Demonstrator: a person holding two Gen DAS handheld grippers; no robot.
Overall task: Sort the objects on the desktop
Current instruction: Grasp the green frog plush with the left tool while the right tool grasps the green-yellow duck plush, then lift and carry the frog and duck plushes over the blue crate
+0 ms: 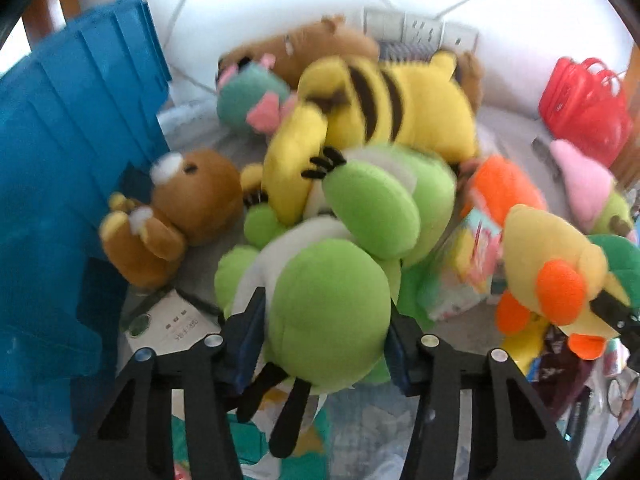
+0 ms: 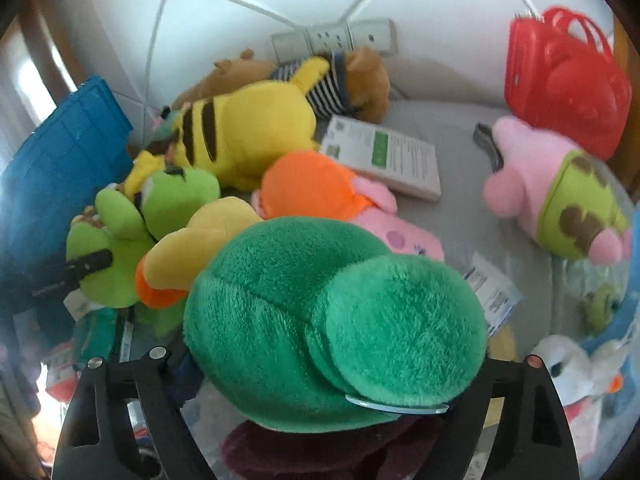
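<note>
The frog (image 1: pixel 332 312), soft and light, is being clenched by the left claw (image 1: pixel 324 344) at its compressible belly. The right claw (image 2: pixel 320 380) is being held released around the turtle (image 2: pixel 332 320).

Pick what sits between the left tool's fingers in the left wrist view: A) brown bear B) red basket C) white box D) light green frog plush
D: the left tool has its fingers on either side of the light green frog plush, pads against its sides; the brown bear lies apart to the left and the red basket stands far back right.
</note>
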